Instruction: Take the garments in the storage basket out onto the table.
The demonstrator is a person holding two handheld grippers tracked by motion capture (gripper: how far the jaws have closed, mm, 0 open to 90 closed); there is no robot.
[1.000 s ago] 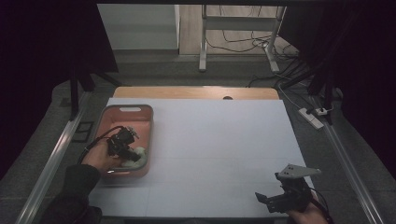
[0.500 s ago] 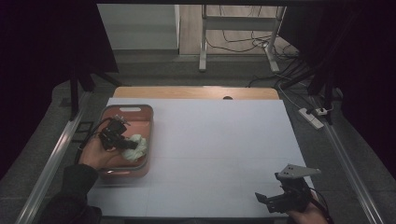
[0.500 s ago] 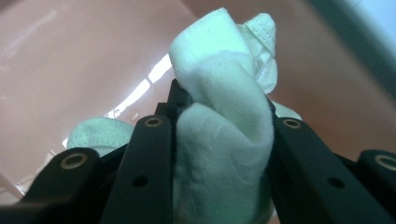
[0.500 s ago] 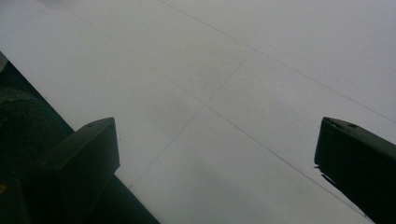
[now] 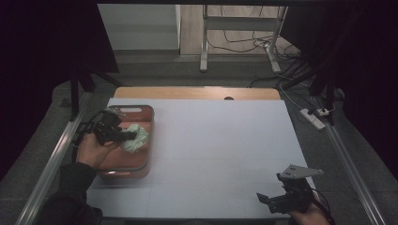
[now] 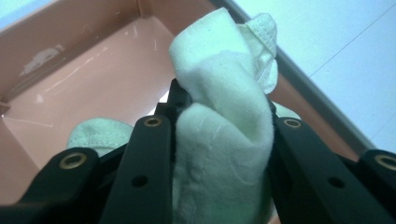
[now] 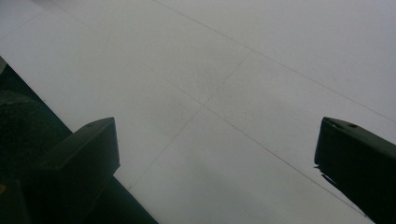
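Half the cloth (image 6: 224, 140) hides between the left claw's (image 6: 219, 126) jaws.

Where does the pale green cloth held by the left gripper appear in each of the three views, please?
High view: the cloth hangs at the left gripper, over the orange bin at the table's left.
Left gripper view: the cloth sits centre frame, pinched between the black jaws.
Right gripper view: bare white table lies ahead of open jaws.
Shared landmark: the orange bin, behind the cloth.
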